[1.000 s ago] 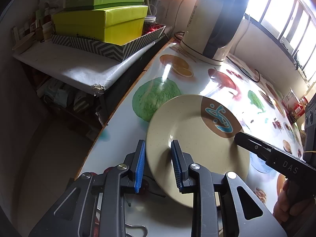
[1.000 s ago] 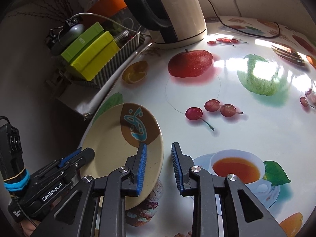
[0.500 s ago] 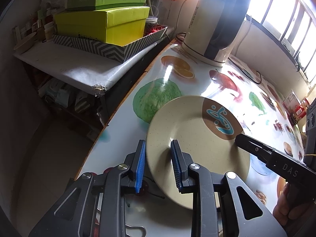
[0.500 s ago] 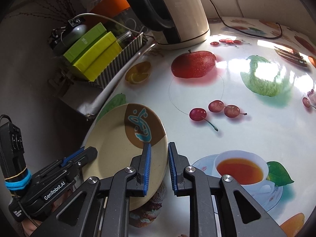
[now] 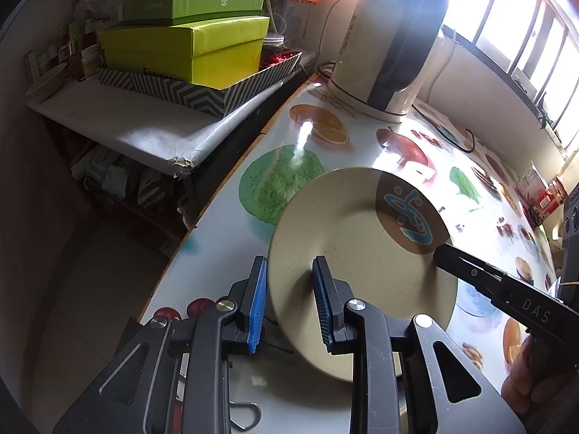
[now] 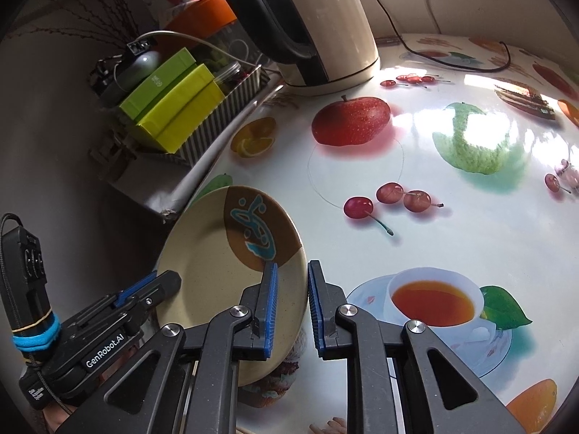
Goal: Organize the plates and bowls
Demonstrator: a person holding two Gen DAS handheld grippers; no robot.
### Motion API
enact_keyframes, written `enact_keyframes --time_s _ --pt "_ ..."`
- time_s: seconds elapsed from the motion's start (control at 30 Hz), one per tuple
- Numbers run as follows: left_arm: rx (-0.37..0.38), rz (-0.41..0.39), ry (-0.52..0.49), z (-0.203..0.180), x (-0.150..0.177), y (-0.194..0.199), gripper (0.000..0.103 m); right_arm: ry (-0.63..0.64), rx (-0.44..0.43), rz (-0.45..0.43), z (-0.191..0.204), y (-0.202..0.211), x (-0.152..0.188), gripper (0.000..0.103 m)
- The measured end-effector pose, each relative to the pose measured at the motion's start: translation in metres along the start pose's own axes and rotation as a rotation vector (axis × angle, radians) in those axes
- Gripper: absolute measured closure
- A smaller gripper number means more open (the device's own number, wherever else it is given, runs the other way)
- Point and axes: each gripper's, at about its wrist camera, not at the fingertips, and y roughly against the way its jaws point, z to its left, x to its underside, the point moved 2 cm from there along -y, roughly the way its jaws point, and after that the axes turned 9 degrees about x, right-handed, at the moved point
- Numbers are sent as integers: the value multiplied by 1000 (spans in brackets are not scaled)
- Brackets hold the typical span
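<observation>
A cream plate point(image 5: 347, 253) with a brown patch and a blue mark is held tilted above the fruit-print table point(image 5: 231, 253). My left gripper point(image 5: 289, 302) straddles its near-left rim, jaws pressed on both faces. It also shows in the right wrist view point(image 6: 213, 271). My right gripper point(image 6: 291, 305) is closed on the opposite rim, beside the brown patch. In the left wrist view the right gripper's finger point(image 5: 488, 278) reaches the plate from the right. The left gripper point(image 6: 144, 289) appears at lower left in the right wrist view.
A cream and black electric kettle point(image 5: 394, 47) stands at the table's back, with its cord point(image 6: 452, 61) running across the table. A side shelf point(image 5: 119, 123) on the left carries green boxes point(image 5: 188, 47) in a zigzag tray. The table edge drops to the floor at left.
My right gripper's jaws narrowed from open onto the plate's rim. The plate has risen and tilted slightly; the left gripper keeps its hold.
</observation>
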Motion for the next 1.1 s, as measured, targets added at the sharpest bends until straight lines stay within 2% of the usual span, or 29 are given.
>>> enact_keyframes --time_s 0.57,1.1 --pt "28 -37 -32 -24 6 30 77 -15 -7 -52 -4 38 7 86" --pt "40 -56 -68 -43 31 63 77 -20 0 -93 -6 82 38 86"
